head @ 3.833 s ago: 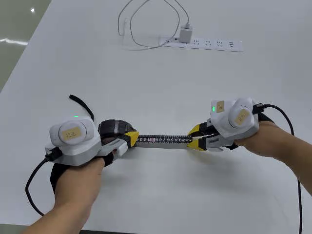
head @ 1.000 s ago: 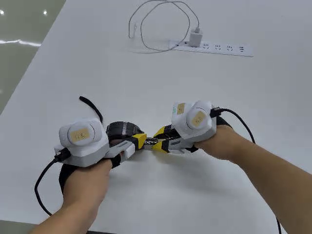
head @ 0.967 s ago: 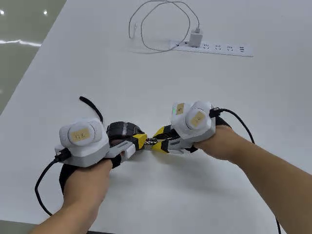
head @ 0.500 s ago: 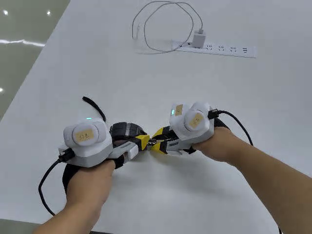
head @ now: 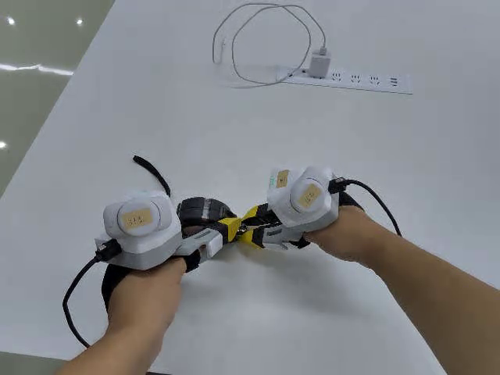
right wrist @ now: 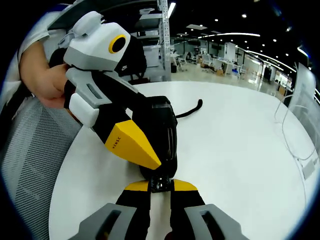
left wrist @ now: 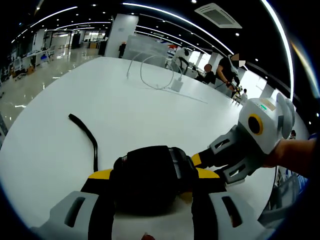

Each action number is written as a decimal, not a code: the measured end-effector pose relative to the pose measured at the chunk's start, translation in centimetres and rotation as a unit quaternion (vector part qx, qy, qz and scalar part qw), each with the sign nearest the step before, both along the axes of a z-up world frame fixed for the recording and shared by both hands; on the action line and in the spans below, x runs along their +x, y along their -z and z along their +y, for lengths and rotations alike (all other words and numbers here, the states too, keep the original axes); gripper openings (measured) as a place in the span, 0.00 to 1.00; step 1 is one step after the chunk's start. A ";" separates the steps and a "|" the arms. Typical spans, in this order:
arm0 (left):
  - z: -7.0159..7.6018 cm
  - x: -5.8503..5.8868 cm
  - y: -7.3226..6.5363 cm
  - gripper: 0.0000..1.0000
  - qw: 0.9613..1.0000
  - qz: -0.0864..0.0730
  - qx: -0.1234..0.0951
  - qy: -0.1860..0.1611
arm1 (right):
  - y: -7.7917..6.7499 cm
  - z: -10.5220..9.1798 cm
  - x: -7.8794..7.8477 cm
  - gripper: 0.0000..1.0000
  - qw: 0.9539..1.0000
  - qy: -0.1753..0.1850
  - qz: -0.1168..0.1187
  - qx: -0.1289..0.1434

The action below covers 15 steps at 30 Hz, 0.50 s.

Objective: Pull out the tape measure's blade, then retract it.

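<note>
A white worktop [head: 437, 156] runs away to its far edge, where a white power strip [head: 367, 80] lies flat. A white charger [head: 319, 64] is plugged into the strip's left end, and its thin white cable [head: 248, 83] loops loosely across the surface beside it. Past the left edge, a glossy floor [head: 39, 62] reflects spots of light. In the right gripper view a grey mesh chair [right wrist: 30, 165] stands just beside the worktop (its seat or back, hard to tell), with tall shelving [right wrist: 162, 35] behind under ceiling lights [right wrist: 235, 35].
</note>
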<state>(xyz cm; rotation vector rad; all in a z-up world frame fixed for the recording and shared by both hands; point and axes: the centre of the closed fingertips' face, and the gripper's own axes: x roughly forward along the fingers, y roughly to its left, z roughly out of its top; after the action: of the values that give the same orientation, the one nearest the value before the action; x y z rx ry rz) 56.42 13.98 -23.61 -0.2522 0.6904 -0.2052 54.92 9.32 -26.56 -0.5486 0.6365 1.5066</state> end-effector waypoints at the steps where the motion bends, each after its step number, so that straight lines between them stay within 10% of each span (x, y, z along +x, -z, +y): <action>1: 0.0 0.0 0.0 0.58 1.000 0.000 0.000 0.000 | 0.0 0.0 0.0 0.11 1.000 0.000 0.001 0.001; 15: -0.1 0.1 0.0 0.60 1.000 -0.002 0.001 0.008 | 0.0 0.0 -0.2 0.11 1.000 0.004 0.002 0.002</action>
<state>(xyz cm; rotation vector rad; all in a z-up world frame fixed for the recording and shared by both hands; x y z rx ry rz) 56.50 13.92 -23.62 -0.2434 0.6896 -0.2203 54.67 9.31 -26.55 -0.5390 0.6382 1.5013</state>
